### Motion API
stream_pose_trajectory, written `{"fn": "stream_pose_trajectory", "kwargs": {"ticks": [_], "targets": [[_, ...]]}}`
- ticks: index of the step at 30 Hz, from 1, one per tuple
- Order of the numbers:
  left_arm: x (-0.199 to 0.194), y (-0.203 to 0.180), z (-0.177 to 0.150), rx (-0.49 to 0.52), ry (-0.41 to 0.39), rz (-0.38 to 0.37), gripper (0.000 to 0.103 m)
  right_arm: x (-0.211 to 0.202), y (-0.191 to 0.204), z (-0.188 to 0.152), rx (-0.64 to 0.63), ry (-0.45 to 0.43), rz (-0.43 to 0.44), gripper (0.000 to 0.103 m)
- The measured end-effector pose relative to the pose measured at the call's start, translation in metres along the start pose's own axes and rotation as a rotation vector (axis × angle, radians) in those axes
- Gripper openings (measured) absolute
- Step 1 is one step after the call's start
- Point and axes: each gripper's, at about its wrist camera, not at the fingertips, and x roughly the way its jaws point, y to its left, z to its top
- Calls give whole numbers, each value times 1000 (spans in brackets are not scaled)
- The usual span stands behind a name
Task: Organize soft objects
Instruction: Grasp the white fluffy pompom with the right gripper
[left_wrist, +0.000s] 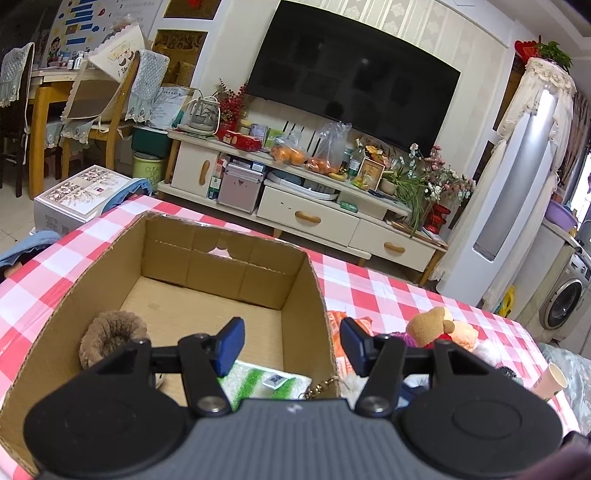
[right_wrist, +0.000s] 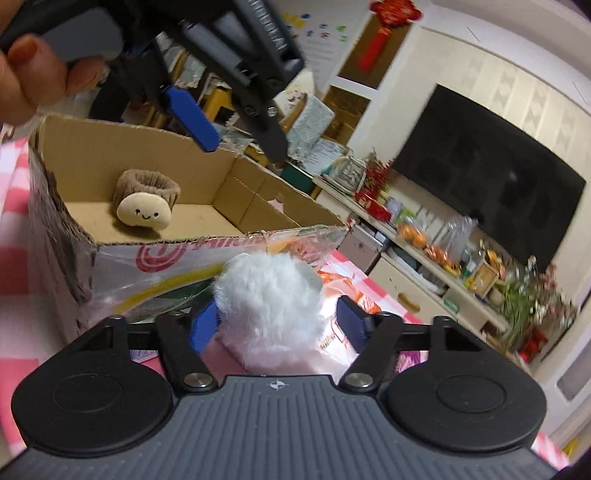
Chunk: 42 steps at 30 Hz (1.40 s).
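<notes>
An open cardboard box (left_wrist: 306, 280) stands on the red-checked table. Inside lie a brown plush toy (left_wrist: 110, 336) with a smiling cream face (right_wrist: 146, 212) and a green-striped white cloth (left_wrist: 264, 382). My left gripper (left_wrist: 291, 345) is open and empty above the box's near right corner; it also shows from the right wrist view (right_wrist: 236, 122). My right gripper (right_wrist: 277, 323) is open, with a white fluffy pom-pom (right_wrist: 271, 295) between its fingers, just outside the box's near wall. The pom-pom's chain (left_wrist: 319, 387) hangs over the box rim.
More plush toys (left_wrist: 439, 328) and an orange-printed plastic bag (right_wrist: 332, 280) lie on the table to the right of the box. A paper cup (left_wrist: 552, 380) stands near the table's right edge. A TV stand and TV are behind.
</notes>
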Motion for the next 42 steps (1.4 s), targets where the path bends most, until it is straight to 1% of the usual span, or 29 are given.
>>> {"fn": "stream_pose_trajectory", "kwargs": {"ticks": [1, 2, 4, 7, 9, 12, 15, 17, 19, 22, 24, 26, 28, 31, 34, 39, 42], "targets": [[0, 0, 0, -1, 1, 0, 58, 2, 0, 0, -14, -3, 6, 67], [0, -1, 0, 0, 1, 0, 58, 6, -1, -1, -26, -7, 12, 67], [1, -2, 0, 2, 4, -3, 59, 6, -2, -4, -45, -13, 20, 62], [1, -5, 0, 4, 2, -1, 61, 2, -5, -4, -26, -13, 18, 57], [0, -5, 0, 2, -3, -1, 62, 5, -11, -4, 2, -14, -5, 55], [0, -8, 0, 0, -12, 3, 63, -9, -15, 3, 46, -43, -55, 52], [-1, -9, 1, -6, -23, 10, 63, -24, -18, 13, 70, -87, -114, 52], [-1, -9, 0, -12, -26, 12, 64, -34, -22, 20, 95, -116, -138, 51], [-1, -9, 1, -16, -30, 15, 64, -42, -28, 28, 128, -143, -152, 51], [1, -12, 0, -10, -28, -4, 66, -54, -37, 35, 180, -181, -173, 51], [3, -17, -1, 10, -23, -10, 68, -59, -45, 37, 240, -197, -166, 51], [6, -19, -3, 26, -13, 6, 68, -59, -51, 39, 274, -193, -151, 51], [8, -20, -4, 31, -1, 14, 68, -60, -56, 39, 297, -190, -155, 51], [13, -21, -6, 43, 18, 28, 68, -61, -66, 35, 365, -182, -145, 51], [19, -24, -8, 52, 47, 29, 69, -51, -65, 30, 398, -170, -143, 51], [21, -34, -12, 117, 43, 48, 72, -43, -67, 25, 438, -156, -137, 51], [21, -32, -12, 115, 42, 49, 74, -46, -61, 22, 461, -162, -134, 51]]}}
